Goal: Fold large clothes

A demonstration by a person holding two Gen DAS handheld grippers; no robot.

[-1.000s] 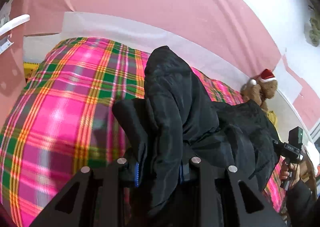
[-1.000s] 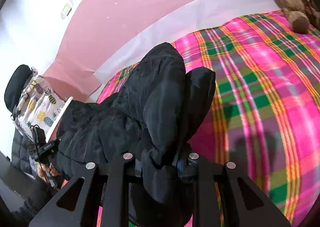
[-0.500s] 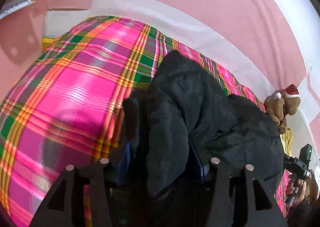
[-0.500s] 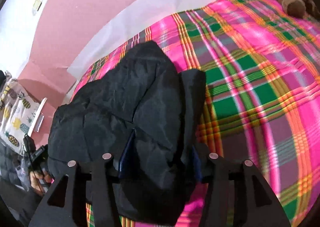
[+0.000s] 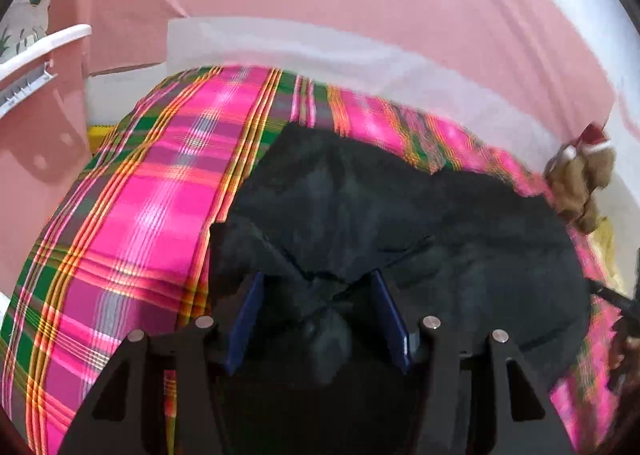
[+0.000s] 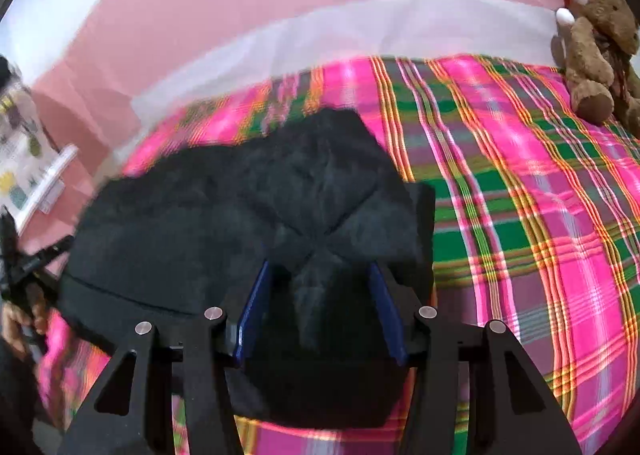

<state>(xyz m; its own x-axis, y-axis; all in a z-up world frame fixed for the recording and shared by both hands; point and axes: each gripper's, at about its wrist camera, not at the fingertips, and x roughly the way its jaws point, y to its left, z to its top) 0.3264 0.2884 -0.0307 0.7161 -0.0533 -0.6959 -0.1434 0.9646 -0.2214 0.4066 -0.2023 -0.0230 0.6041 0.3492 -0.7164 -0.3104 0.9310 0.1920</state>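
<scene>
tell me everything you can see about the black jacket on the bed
The black jacket is a puffy, quilted garment of matte, slightly shiny fabric, with stitched seams dividing it into padded panels. It lies bunched and folded over itself, flat on the pink, green and yellow plaid bedspread, not hanging. A ridge of its fabric sits between the blue pads of the left gripper and another between those of the right gripper; both stand spread, not pinching it. It stays apart from the teddy bear.
</scene>
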